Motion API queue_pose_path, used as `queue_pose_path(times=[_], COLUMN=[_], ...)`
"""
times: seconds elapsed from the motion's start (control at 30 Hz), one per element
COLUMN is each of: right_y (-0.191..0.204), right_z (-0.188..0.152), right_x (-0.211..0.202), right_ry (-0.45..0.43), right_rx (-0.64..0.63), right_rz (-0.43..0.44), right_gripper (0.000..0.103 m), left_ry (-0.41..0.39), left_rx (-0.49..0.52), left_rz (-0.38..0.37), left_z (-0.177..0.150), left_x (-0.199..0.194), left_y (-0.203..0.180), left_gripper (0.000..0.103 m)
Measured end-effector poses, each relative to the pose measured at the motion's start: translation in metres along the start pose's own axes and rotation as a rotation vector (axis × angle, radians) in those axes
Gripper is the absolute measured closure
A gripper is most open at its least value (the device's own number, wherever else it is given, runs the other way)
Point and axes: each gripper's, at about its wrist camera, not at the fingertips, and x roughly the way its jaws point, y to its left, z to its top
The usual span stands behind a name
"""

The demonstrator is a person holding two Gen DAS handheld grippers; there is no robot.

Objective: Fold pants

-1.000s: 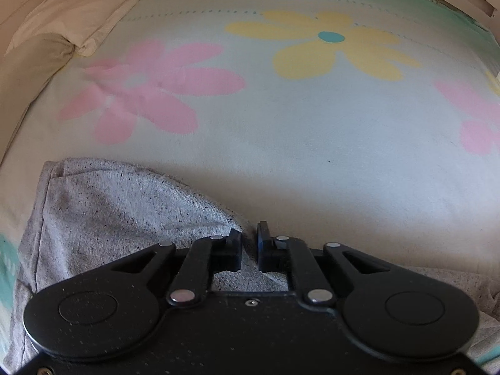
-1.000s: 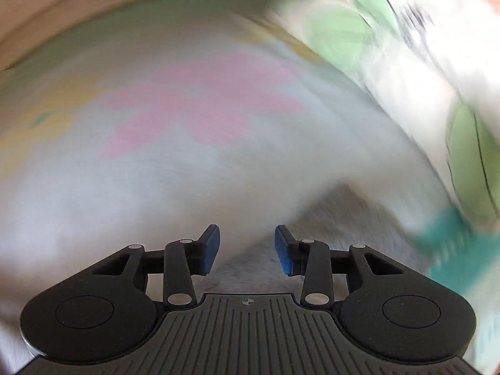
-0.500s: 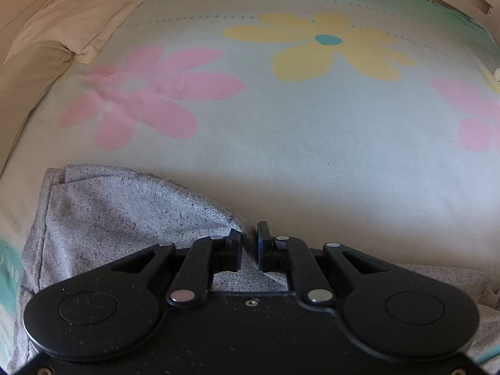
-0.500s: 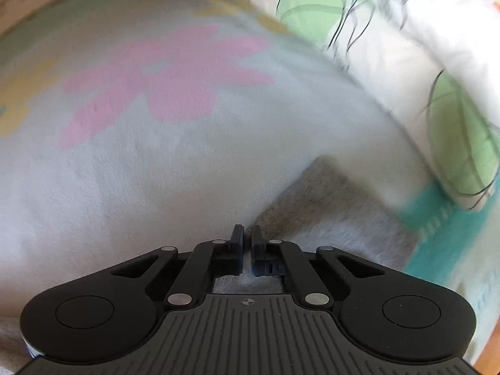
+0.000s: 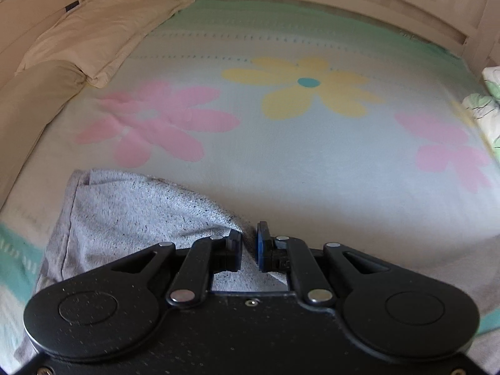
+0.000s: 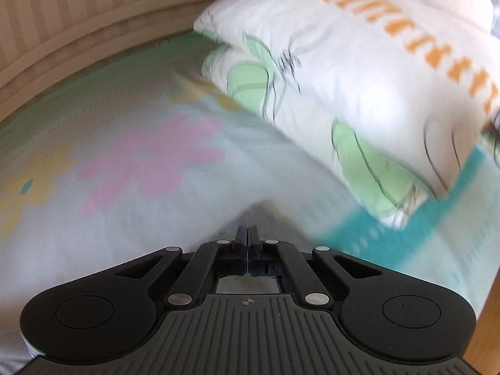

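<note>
- Handling judgement: the pants look like soft grey knit, light and limp. I expect them to drape and sag between any two held points, with no stiffness to keep a fold line on their own.
- Surface looks fuzzy rather than slick, so I judge slip from the pads unlikely if a full thickness of cloth is pinched.
- Where to hold: I judge the hems, seams and corners best, since the doubled cloth there gives the pads more to bite. A seam runs down the left side of the cloth in the left wrist view.
- Left gripper: jaws nearly closed, a narrow gap between the pads with a ridge of grey cloth pinched in it.
- Right gripper: jaws pressed together. A grey wedge of cloth shows just ahead of the tips, but motion blur stops me confirming it is gripped.
- Location: pants lie at the near edge of the bed, toward its near left corner in the left view, on the flowered sheet.
- Look: heather grey with dark flecks, rumpled, one edge turned over at the far left.
- Patterned pillow lies along the right side of the bed, apart from the cloth.
</note>
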Motion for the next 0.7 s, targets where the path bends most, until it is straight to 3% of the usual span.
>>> queue_pose_path(times=[0.17,0.23,0.43,0.57,0.7], right_y=[-0.002,0.009,0.058,0.091,0.121], right_z=[-0.017,-0.019,-0.010,-0.001,0.000], right_x=[0.005,0.008,0.029,0.058,0.089], right_ry=[0.096,0.116,0.087,0.085,0.116], right_rx=[0.005,-0.014,-0.062,-0.067,-0.090], right_rz=[0.041,0.051,0.041,-0.006,-0.081], right_gripper=[0.096,0.076,0.068,0.064,0.062], left_ry=[-0.020,-0.024,-0.020,-0.017,-0.072], left_rx=[0.060,0.071,0.074,0.026,0.022], left_rz=[0.026,0.021,0.003,-0.014,-0.023], left_z=[-0.021,-0.027,-0.029,-0.021,-0.019], left_x=[-0.012,-0.017,-0.021,-0.025,-0.041], left_y=[-0.008,-0.009,-0.006,0.003,0.011], left_gripper=[0.091,0.091,0.091,0.091,0.092])
